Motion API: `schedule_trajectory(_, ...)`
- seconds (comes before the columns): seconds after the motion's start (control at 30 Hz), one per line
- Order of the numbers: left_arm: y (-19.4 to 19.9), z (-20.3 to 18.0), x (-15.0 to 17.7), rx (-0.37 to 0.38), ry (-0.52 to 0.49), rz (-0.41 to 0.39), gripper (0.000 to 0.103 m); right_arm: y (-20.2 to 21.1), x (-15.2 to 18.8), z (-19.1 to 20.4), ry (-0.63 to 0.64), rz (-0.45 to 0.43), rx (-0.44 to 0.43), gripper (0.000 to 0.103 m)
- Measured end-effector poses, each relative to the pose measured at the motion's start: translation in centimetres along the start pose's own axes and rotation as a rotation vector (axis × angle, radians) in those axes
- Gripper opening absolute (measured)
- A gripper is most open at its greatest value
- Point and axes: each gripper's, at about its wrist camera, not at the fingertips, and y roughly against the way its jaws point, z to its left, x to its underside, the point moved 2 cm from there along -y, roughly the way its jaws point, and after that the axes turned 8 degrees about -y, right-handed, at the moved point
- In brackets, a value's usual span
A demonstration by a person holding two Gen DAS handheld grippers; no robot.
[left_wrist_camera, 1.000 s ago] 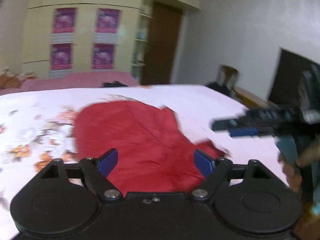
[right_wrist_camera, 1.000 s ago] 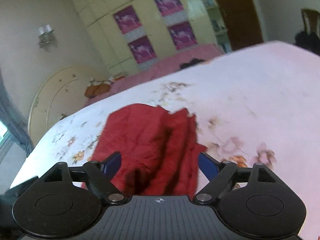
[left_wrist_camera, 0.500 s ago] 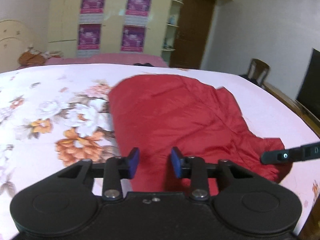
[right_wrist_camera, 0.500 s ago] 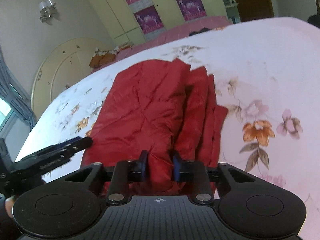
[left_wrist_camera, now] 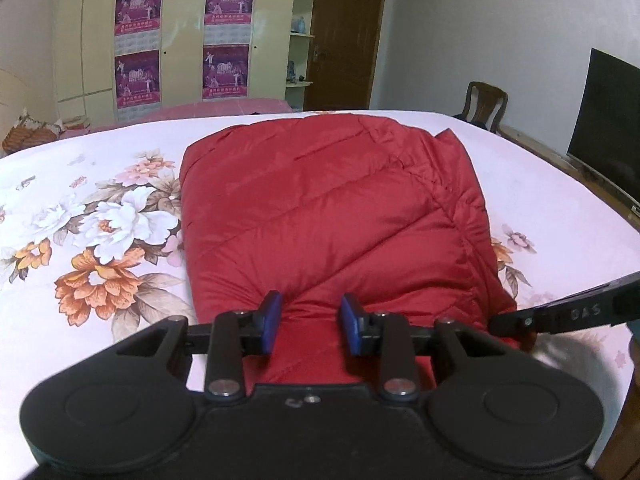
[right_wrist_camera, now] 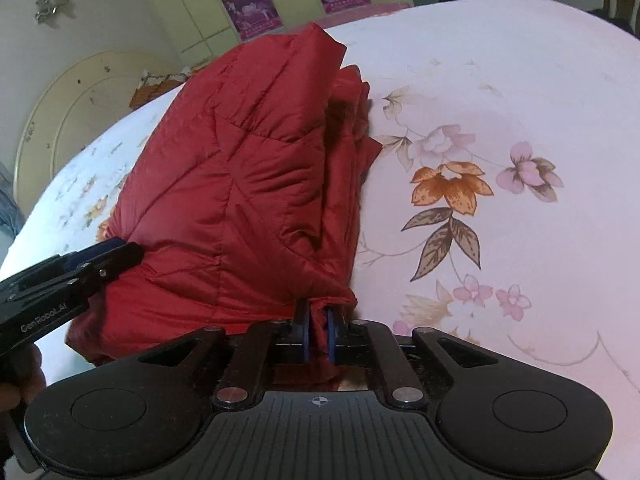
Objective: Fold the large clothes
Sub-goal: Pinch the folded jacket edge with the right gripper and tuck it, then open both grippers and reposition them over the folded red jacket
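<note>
A red quilted jacket (left_wrist_camera: 328,208) lies folded lengthwise on a pink floral bed sheet (left_wrist_camera: 100,220). My left gripper (left_wrist_camera: 310,324) is at its near edge; a bunched fold fills the gap between the blue pads, which pinch it while the jaws are opening slightly. In the right wrist view the jacket (right_wrist_camera: 248,184) rises as a thick stack of layers, and my right gripper (right_wrist_camera: 318,334) is shut tight on a thin fold at its near right corner. Each gripper shows in the other's view: the right one's fingers (left_wrist_camera: 520,320) and the left one's fingers (right_wrist_camera: 100,264).
The bed sheet (right_wrist_camera: 500,100) stretches wide to the right of the jacket. A wardrobe with purple posters (left_wrist_camera: 180,40), a brown door (left_wrist_camera: 344,36), a wooden chair (left_wrist_camera: 486,104) and a dark screen (left_wrist_camera: 608,128) stand beyond the bed. A round headboard (right_wrist_camera: 72,108) is at the left.
Both grippers dropped to the jacket's near edge. Their jaws went from wide open to closed on red fabric, the right one nearly fully.
</note>
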Motion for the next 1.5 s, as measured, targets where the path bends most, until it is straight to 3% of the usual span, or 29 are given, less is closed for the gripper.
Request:
schedule_trajectory(0.17, 0.1, -0.5, -0.4, -0.017, 0.0, 0.012, 0.032, 0.1, 0.8, -0.3, 0.067, -0.016, 0.024, 0.008)
schedule_trajectory(0.4, -0.2, -0.6, -1.9, -0.043, 0.024, 0.076, 0.034, 0.8, -0.3, -0.2, 0.095, 0.048, 0.015, 0.011)
schedule_trajectory(0.47, -0.2, -0.7, -2.3, -0.054, 0.022, 0.09, 0.034, 1.5, -0.8, -0.3, 0.085, 0.046, 0.015, 0.023)
schedule_trajectory(0.53, -0.3, -0.7, -2.6, -0.058, 0.024, 0.101, 0.035, 2.8, -1.5, -0.5, 0.083, 0.013, 0.008, 0.044)
schedule_trajectory(0.57, -0.2, -0.8, -2.8, -0.061, 0.026, 0.105, 0.035, 3.5, -2.0, -0.7, 0.08, -0.009, -0.005, 0.047)
schedule_trajectory(0.73, -0.1, -1.2, -3.7, -0.082, 0.015, 0.112, 0.036, 5.0, -5.3, -1.3, 0.036, -0.072, -0.075, 0.048)
schedule_trajectory(0.97, 0.8, -0.9, -5.7, -0.089, 0.022, 0.085, 0.037, 3.1, -9.5, -0.2, -0.017, -0.109, -0.125, 0.048)
schedule_trajectory(1.0, 0.9, -0.8, -6.0, -0.087, 0.02, 0.079, 0.037, 2.6, -10.1, 0.1, -0.023, -0.112, -0.125, 0.055)
schedule_trajectory(1.03, 1.0, -0.6, -6.4, -0.085, 0.02, 0.07, 0.037, 2.2, -10.5, 0.4, -0.031, -0.117, -0.122, 0.07)
schedule_trajectory(1.1, 1.1, 0.0, -7.0, -0.077, 0.025, 0.05, 0.037, 1.5, -11.3, 0.9, -0.04, -0.135, -0.127, 0.078)
schedule_trajectory(1.27, 0.0, 2.8, -8.6, -0.08, 0.05, 0.022, 0.037, -1.1, -13.5, 2.1, -0.08, -0.139, -0.127, 0.078)
schedule_trajectory(1.43, -2.7, 6.6, -9.3, -0.096, 0.158, 0.022, 0.037, -4.7, -15.2, 2.6, -0.095, -0.104, -0.074, 0.077)
schedule_trajectory(1.47, -3.6, 7.1, -9.4, -0.099, 0.168, 0.028, 0.037, -5.3, -15.4, 2.5, -0.103, -0.099, -0.068, 0.071)
schedule_trajectory(1.5, -4.3, 7.3, -9.4, -0.095, 0.175, 0.031, 0.037, -5.8, -15.5, 2.5, -0.108, -0.094, -0.066, 0.045)
